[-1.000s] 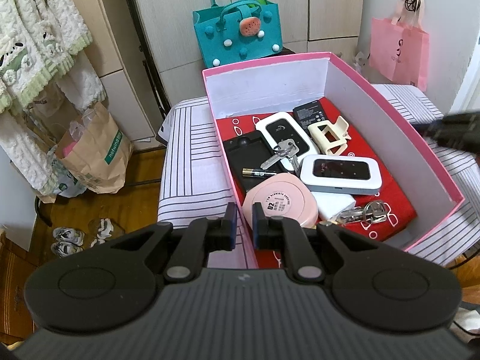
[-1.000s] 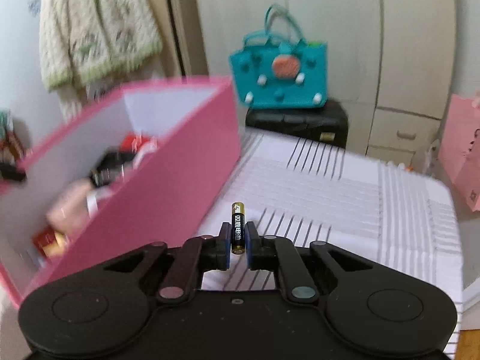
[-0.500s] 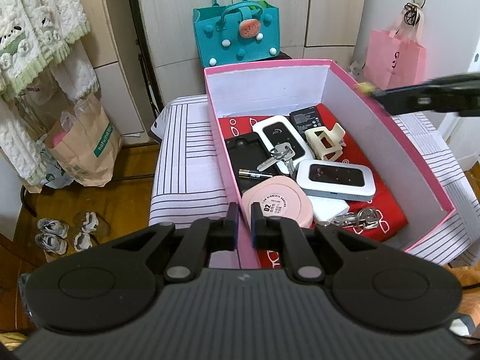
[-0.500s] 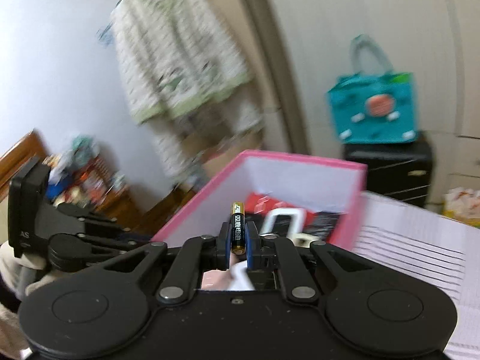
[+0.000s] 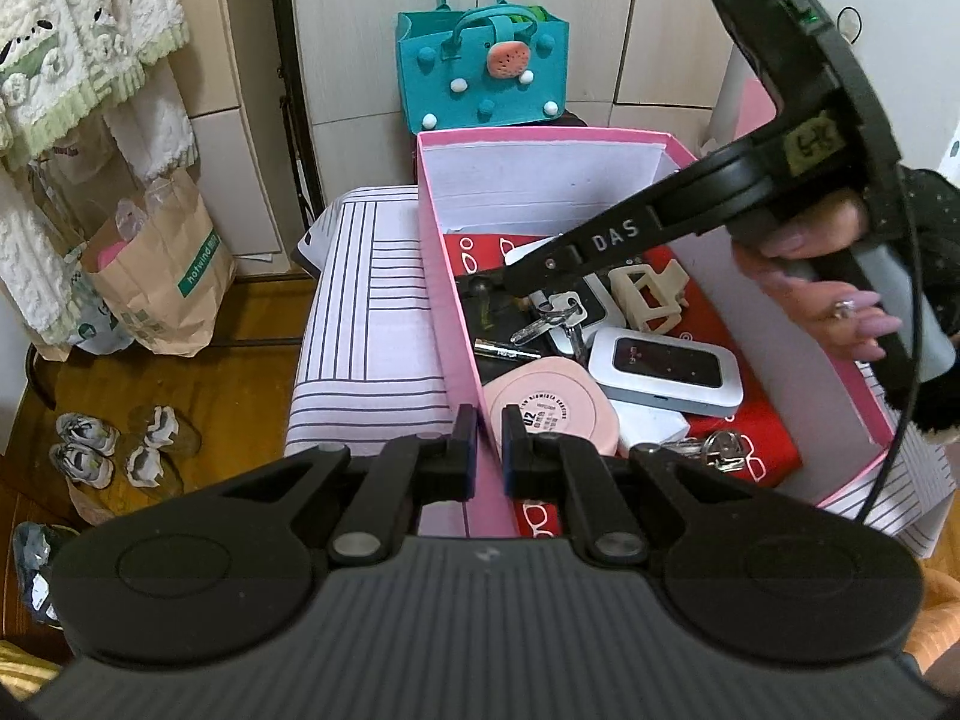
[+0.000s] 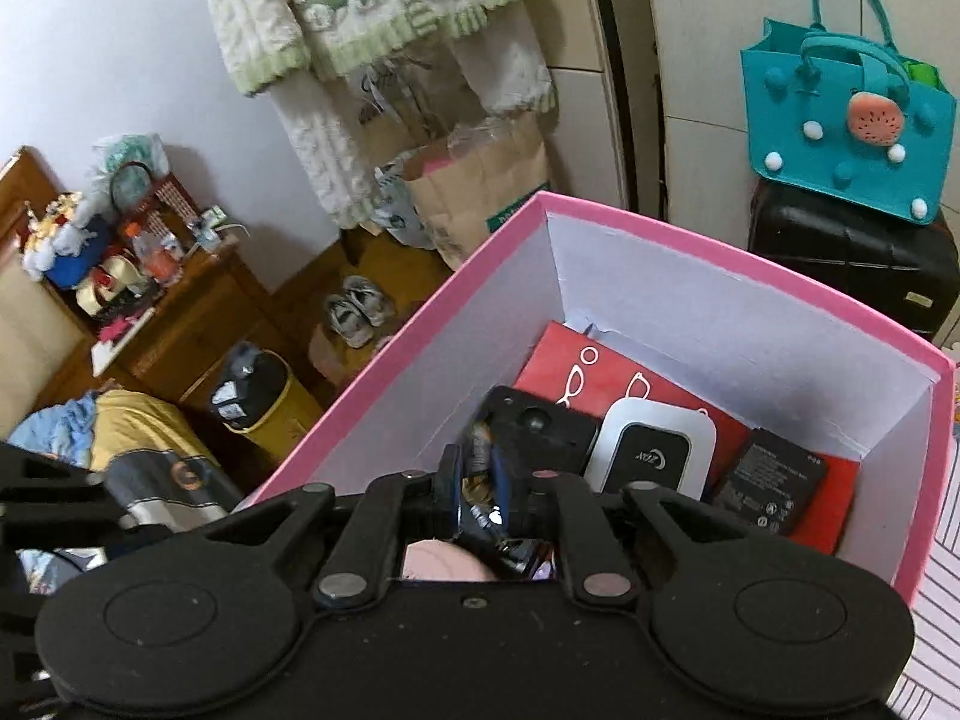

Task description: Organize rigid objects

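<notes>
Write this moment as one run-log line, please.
right gripper: over pink box, jaws opening, battery dropping between them | left gripper: shut, empty, at box's near wall

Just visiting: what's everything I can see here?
box: one, pink, on the striped table
pocket routers: two, white and black, in box
key bunches: two, silver, in box
hair claw: one, cream, in box
compact: one, pink, box's near corner
AA battery: one, black-gold, lying in box
phone battery: one, black, box's far end
tote bag: one, teal, behind box
paper bag: one, brown, floor left
shoes: one pair, grey, floor
left tongs: black, shut, at box's near corner
right tongs: black, jaws opening over box, second battery tilted between them
hand: one, gripping right tongs' handle
</notes>
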